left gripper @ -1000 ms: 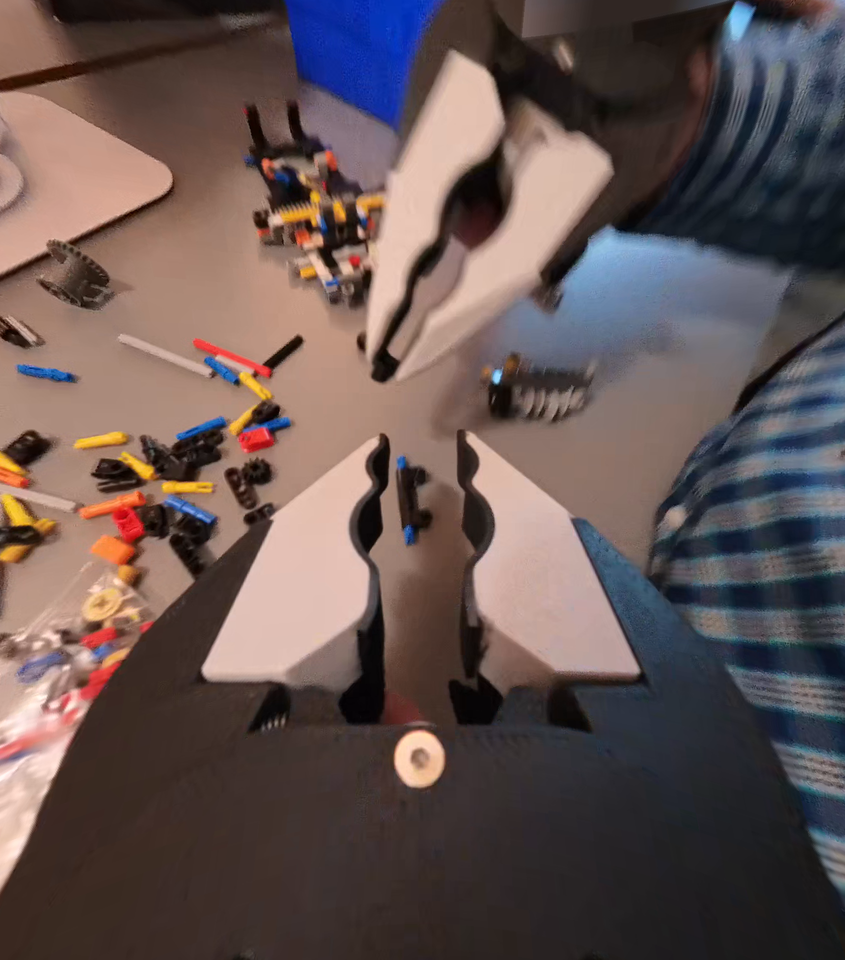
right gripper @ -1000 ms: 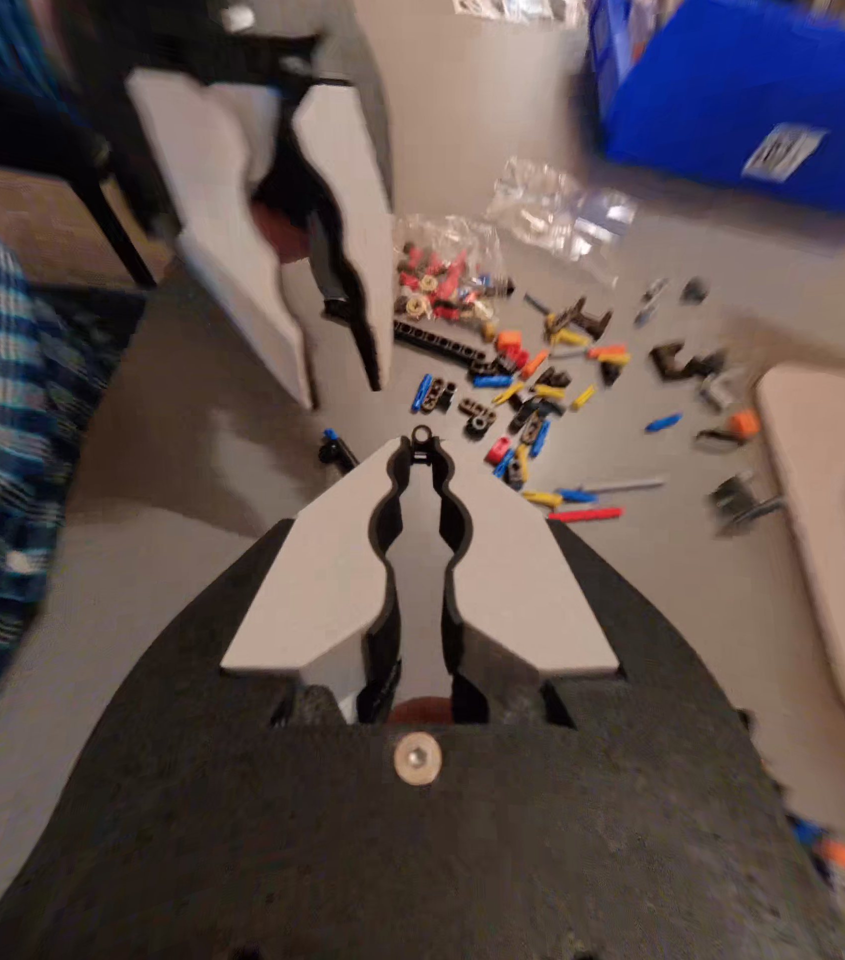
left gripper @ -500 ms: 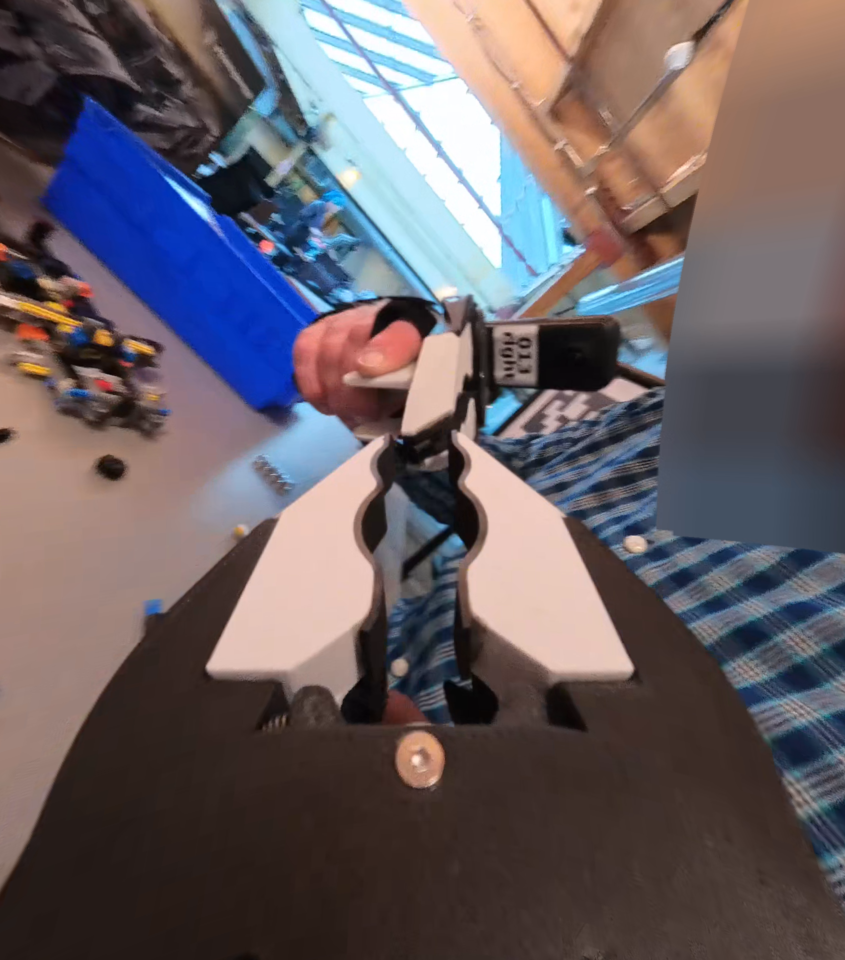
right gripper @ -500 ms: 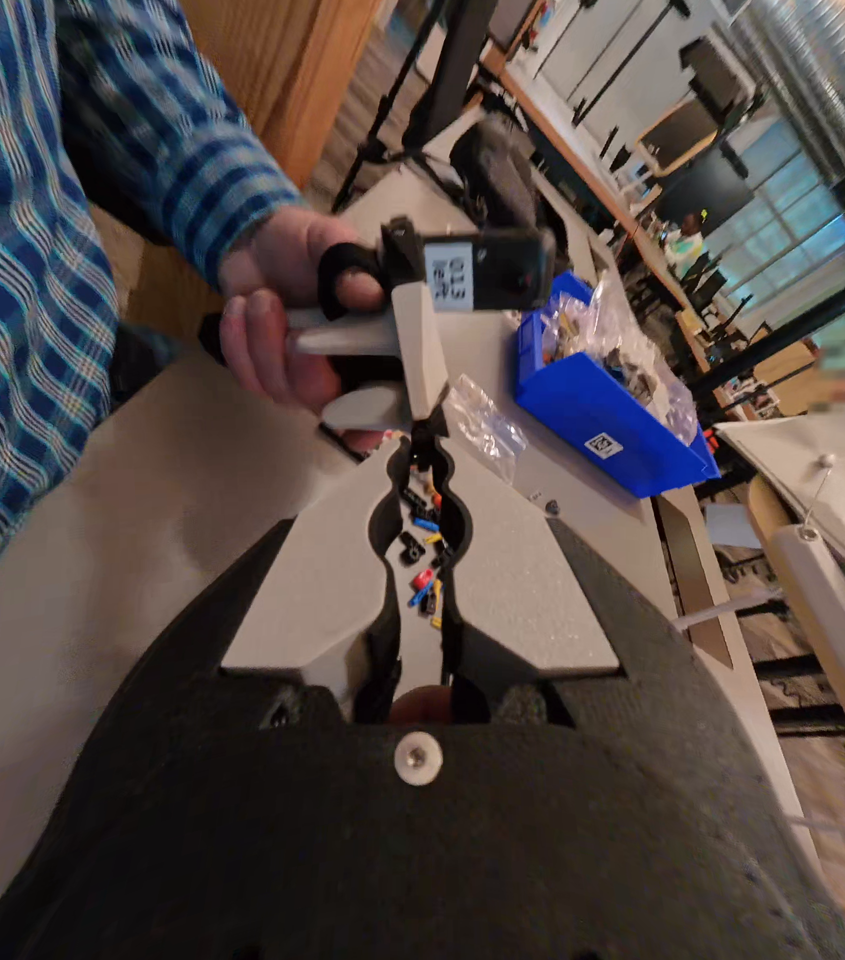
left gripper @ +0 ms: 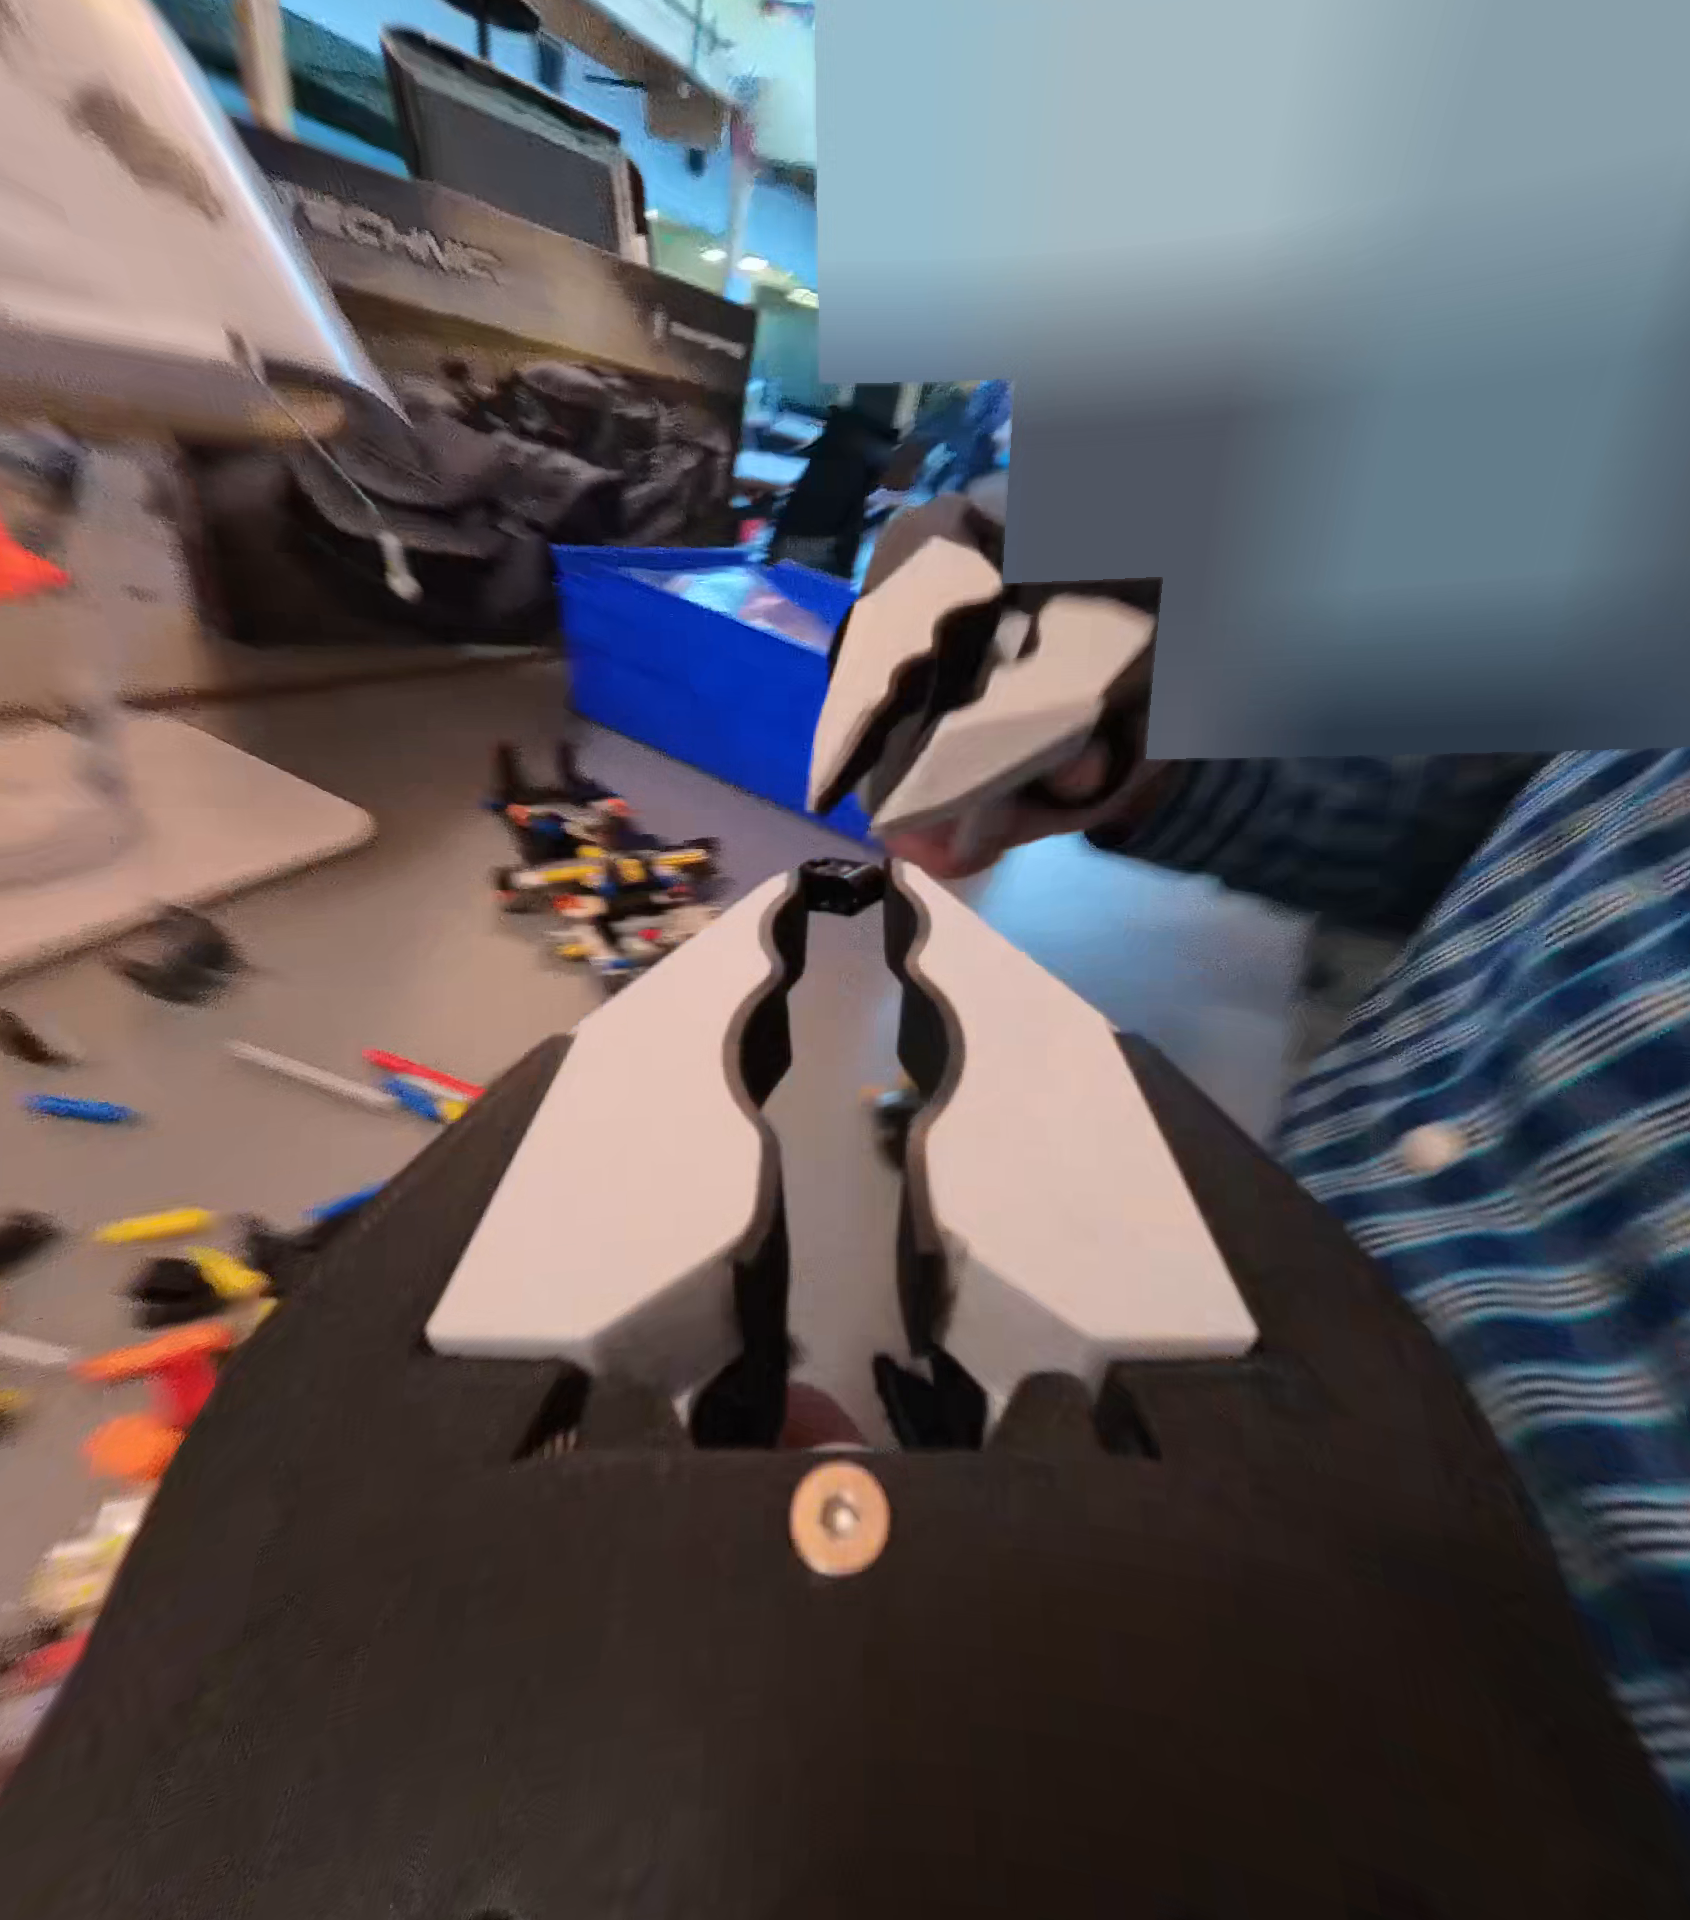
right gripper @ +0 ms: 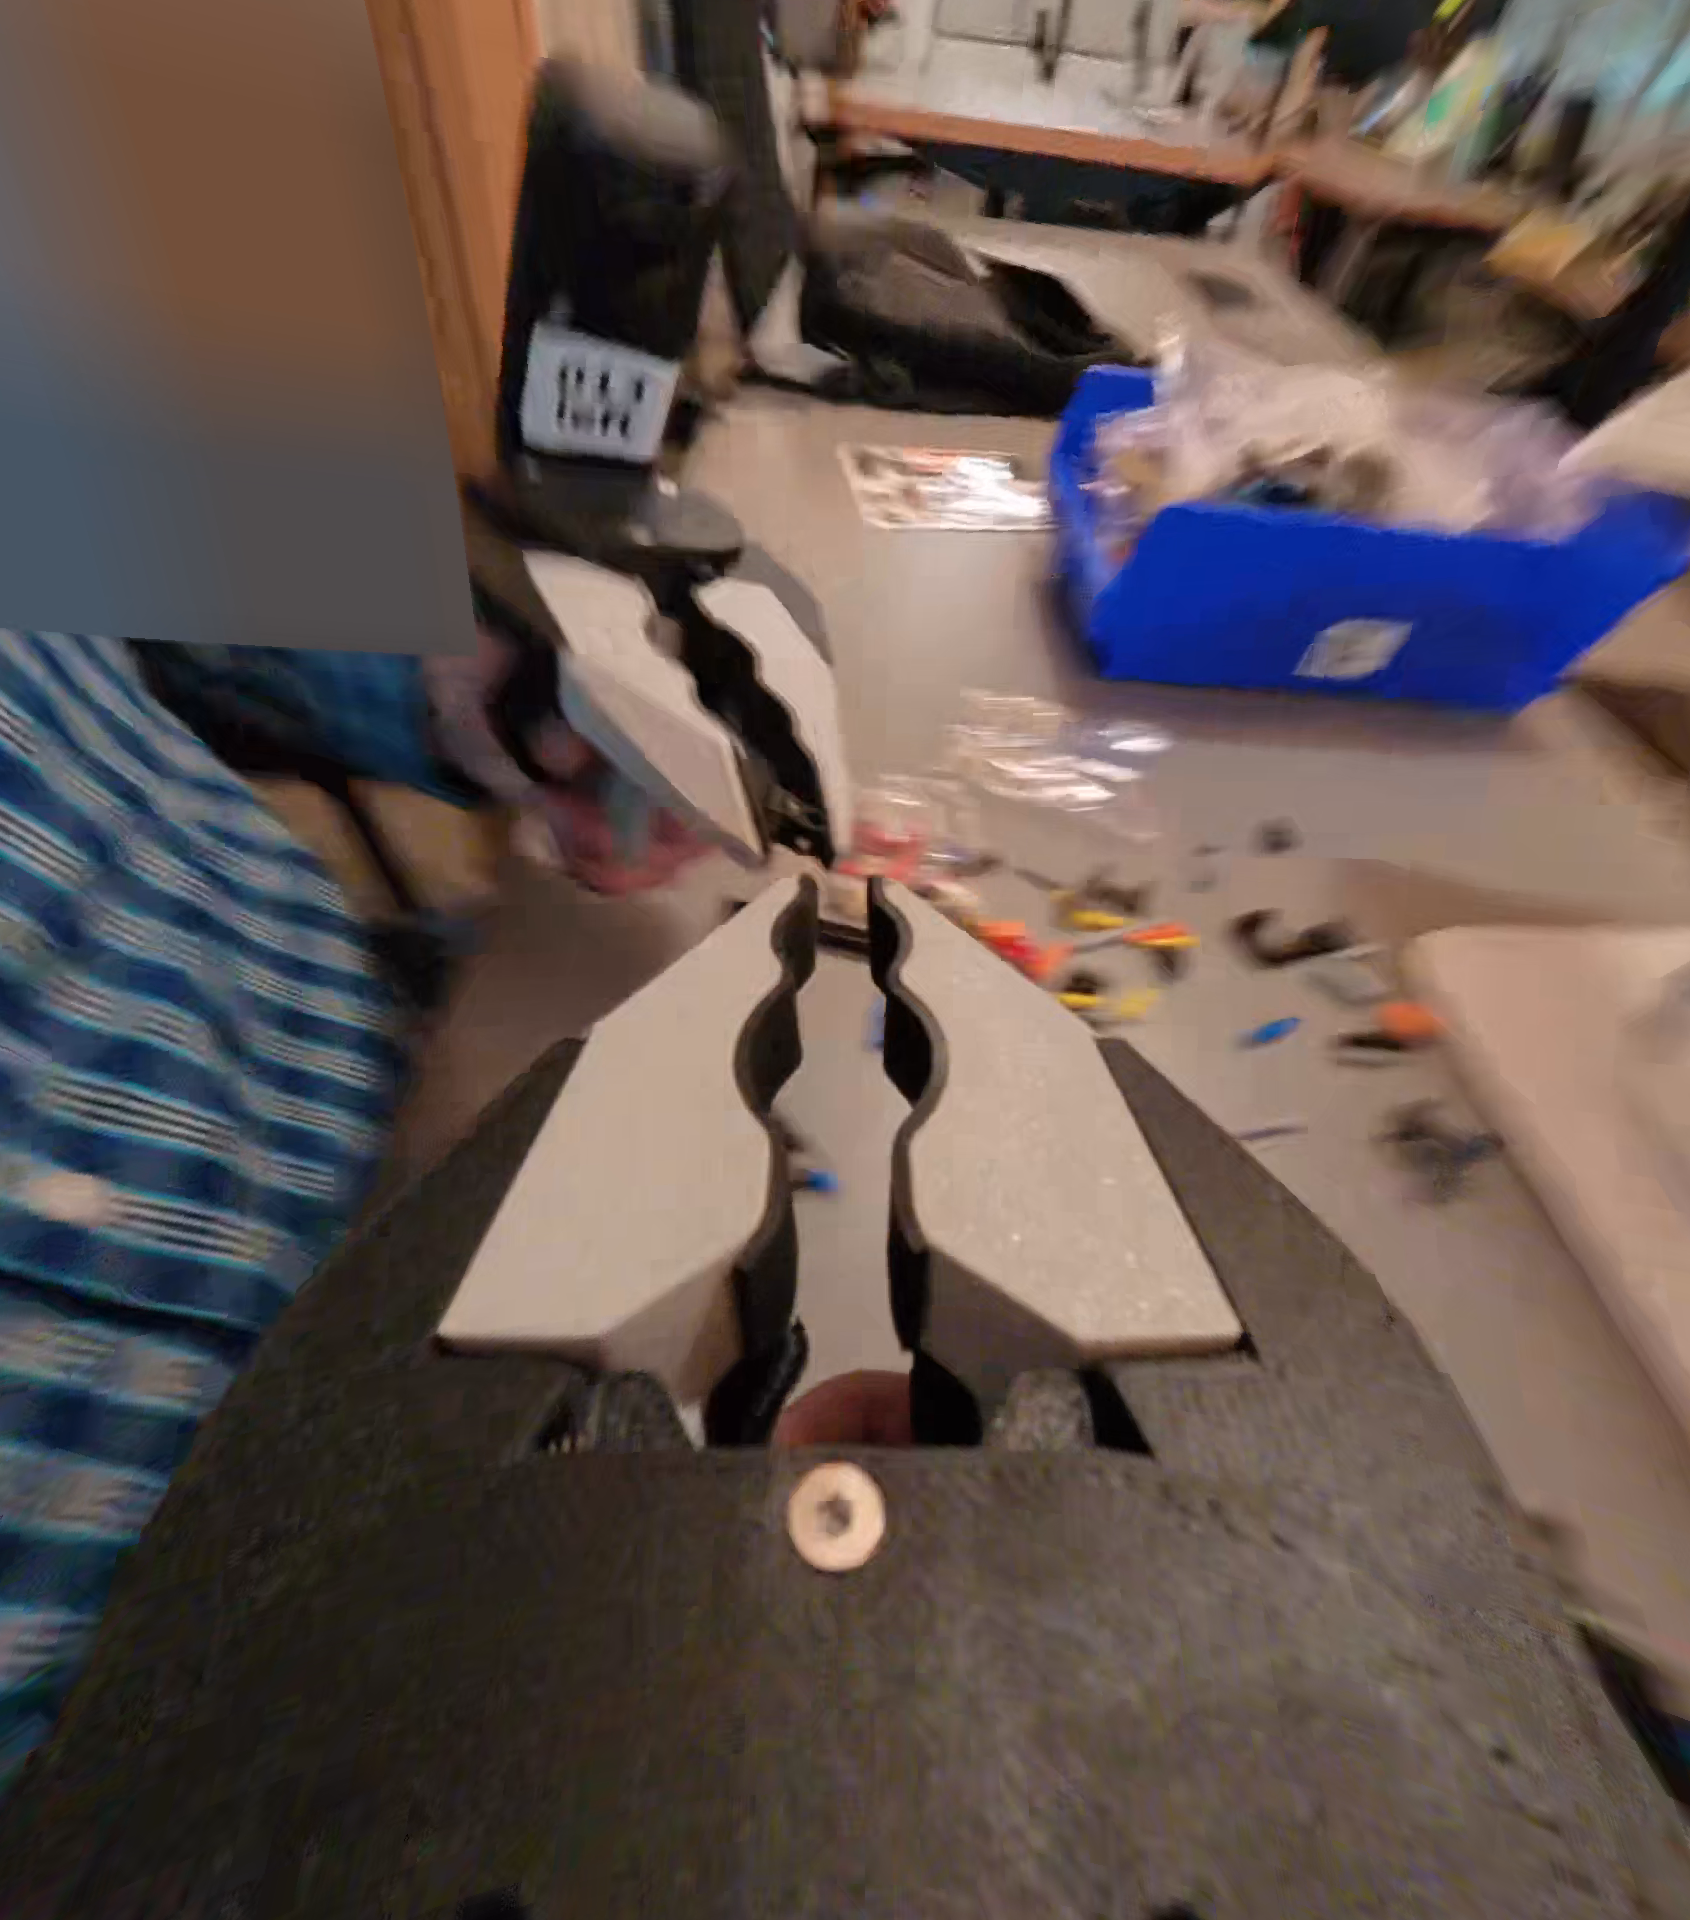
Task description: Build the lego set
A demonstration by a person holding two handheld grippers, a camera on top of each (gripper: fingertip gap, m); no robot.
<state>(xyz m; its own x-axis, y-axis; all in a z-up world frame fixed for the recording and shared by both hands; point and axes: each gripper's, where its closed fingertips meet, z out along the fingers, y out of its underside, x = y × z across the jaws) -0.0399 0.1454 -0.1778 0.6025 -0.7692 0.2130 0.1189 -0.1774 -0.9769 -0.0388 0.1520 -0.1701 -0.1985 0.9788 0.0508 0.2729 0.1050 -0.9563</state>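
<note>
In the left wrist view my left gripper [left gripper: 843, 883] is shut on a small black lego piece [left gripper: 841, 894], pinched at the very fingertips and held above the grey table [left gripper: 384, 935]. My right gripper [left gripper: 846, 816] hangs just above and behind it, tips pointing down. In the right wrist view my right gripper [right gripper: 839, 896] stands slightly open with nothing between its pads. The left gripper [right gripper: 799, 842] shows there close ahead, something dark at its tips. The partly built model [left gripper: 602, 873] lies on the table beyond.
Loose coloured pieces [left gripper: 145, 1278] are scattered at the left and also show in the right wrist view [right gripper: 1132, 945]. A blue bin [left gripper: 695, 665] stands at the back. Clear bags [right gripper: 1059, 748] lie near it. A white pad [left gripper: 93, 810] lies far left. A plaid sleeve [left gripper: 1599, 1143] is close right. Less than 4 cm separates the two grippers' tips.
A second ago my right pads held a small black piece and my left was open. The grippers met tip to tip. Now the left holds a black piece, the right is bare, and both tilt toward the table.
</note>
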